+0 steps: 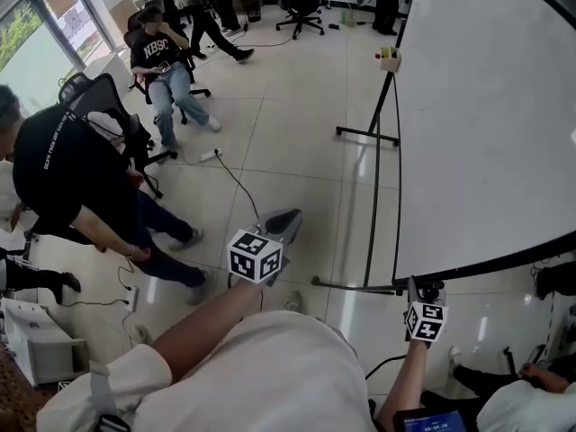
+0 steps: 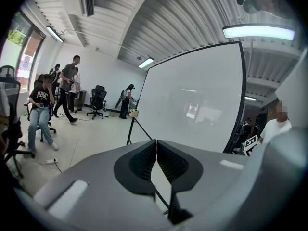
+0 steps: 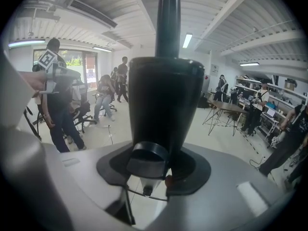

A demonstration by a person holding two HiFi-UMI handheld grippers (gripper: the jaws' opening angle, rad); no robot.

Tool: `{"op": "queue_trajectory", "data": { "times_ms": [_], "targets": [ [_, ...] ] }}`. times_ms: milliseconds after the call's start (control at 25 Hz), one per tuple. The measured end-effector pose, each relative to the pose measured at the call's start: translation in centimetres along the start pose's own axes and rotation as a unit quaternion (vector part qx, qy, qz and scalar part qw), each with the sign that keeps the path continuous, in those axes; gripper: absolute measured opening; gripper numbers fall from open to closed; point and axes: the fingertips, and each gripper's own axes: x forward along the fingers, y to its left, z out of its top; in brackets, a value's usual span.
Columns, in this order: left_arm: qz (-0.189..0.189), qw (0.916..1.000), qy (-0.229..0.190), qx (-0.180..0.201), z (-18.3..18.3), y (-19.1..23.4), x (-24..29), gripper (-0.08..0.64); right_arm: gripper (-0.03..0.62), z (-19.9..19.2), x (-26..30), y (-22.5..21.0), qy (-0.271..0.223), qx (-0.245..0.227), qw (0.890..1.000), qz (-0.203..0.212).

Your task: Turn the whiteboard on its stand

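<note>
Right gripper (image 1: 427,297) is pinching black frame fitting (image 3: 166,105) on whiteboard (image 1: 486,115) | left gripper (image 2: 156,153) is idling, fingers pressed together, empty | risk: single-point grip possibly slipping, board swinging freely.

I see open floor (image 1: 288,142) left of the whiteboard (image 1: 486,115). Its stand foot (image 1: 367,135), a floor cable (image 1: 236,180) and the seated person (image 1: 166,66) hem that gap.
</note>
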Motion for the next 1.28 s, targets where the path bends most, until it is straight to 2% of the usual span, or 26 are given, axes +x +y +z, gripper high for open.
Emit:
{"op": "queue_trajectory", "data": {
  "times_ms": [960,1280],
  "targets": [
    [0.011,0.9997,0.018,0.011,-2.7,-5.1,-2.1,0.026,0.186,-3.0,-4.9,0.6,0.0,-0.015,1.0,0.013],
    [-0.014,0.9994,0.028,0.015,-3.8,-5.3,-2.2,0.026,0.186,-4.9,-7.3,0.9,0.008,-0.01,1.0,0.006]
  ]
}}
